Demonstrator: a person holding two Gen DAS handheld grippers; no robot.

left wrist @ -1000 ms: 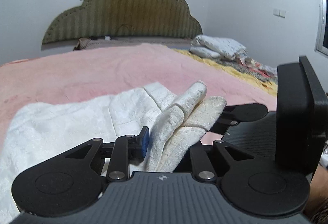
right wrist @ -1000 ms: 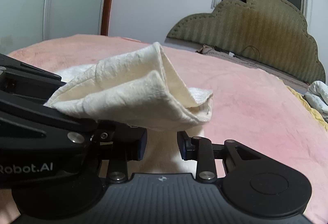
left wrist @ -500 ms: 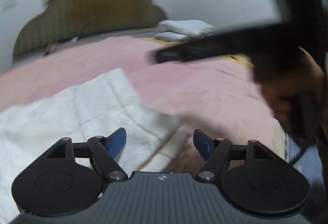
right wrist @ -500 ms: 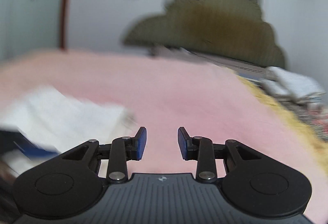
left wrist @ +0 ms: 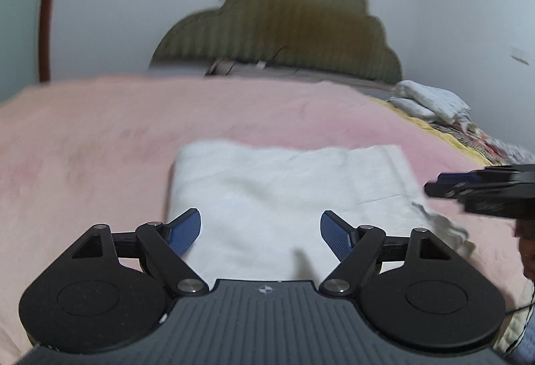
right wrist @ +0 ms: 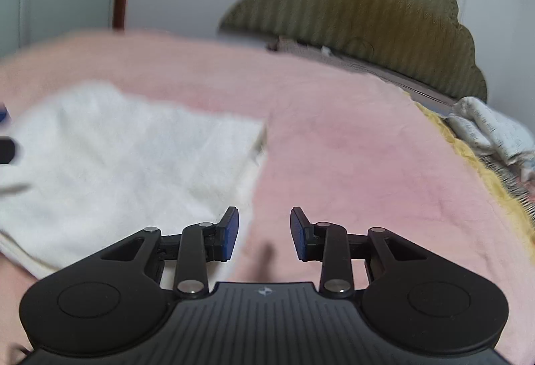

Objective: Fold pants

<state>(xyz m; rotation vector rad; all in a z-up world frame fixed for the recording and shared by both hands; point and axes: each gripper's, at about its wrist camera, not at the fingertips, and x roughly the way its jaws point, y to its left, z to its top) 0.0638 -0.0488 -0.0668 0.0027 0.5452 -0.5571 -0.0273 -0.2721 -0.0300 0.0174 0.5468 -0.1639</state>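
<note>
Two grippers are hovering above a bed covered by a pink blanket (left wrist: 100, 144), and both are empty. The white pants (left wrist: 287, 198) are lying folded into a flat rectangle on this blanket, in the middle of the left wrist view and in the left half of the right wrist view (right wrist: 127, 157).

The left gripper (left wrist: 260, 233) is pointing over the near part of the folded pants. Its fingers (left wrist: 185, 231) have just been opening and are now standing wide apart, with nothing clamped between them; the fabric is lying below them, not between the blue pads. The right gripper (right wrist: 264, 233) is pointing at the blanket just beside the right edge of the pants. Its fingers (right wrist: 229, 233) are standing apart with a narrower gap, and they are holding nothing. In the left wrist view the right gripper (left wrist: 444, 186) is also entering from the right border, near the right corner of the pants, but from this side one cannot tell the gap between its fingers.

Behind the bed a padded olive headboard (left wrist: 287, 27) with a wavy top is standing against a white wall (left wrist: 451, 14). At the right side of the bed some folded white bedding (left wrist: 431, 101) is lying on a yellow cover (right wrist: 481, 164). Both views are somewhat blurred.
</note>
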